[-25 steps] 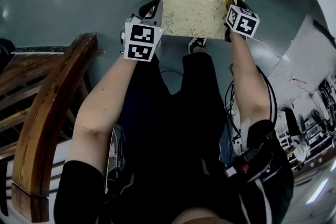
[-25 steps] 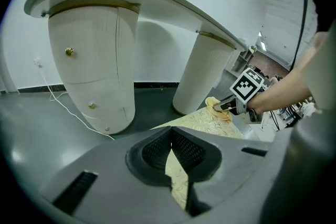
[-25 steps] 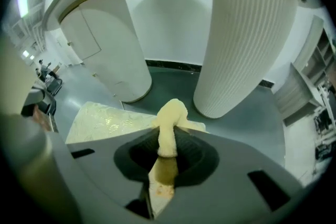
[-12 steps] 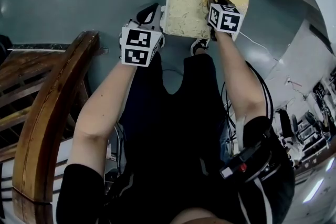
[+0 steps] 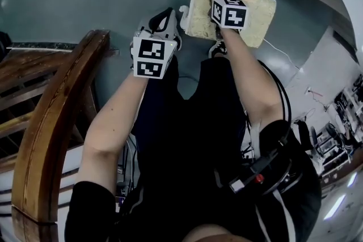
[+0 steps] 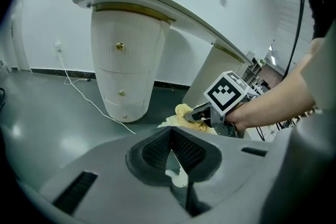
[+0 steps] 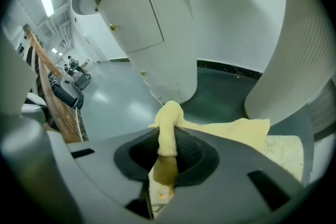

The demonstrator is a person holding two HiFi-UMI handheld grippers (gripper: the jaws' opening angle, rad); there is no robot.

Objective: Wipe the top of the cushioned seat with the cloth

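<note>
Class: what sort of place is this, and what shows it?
Probably a showroom or lobby: a polished grey floor, a curved white counter on a ribbed pedestal, and a wooden rail.

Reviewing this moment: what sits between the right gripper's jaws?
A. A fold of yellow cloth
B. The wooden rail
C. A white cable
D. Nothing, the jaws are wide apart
A: the right gripper view shows the right gripper with its jaws closed on a bunched fold of the yellow cloth, the rest of which spreads out over the cushioned seat.
</note>
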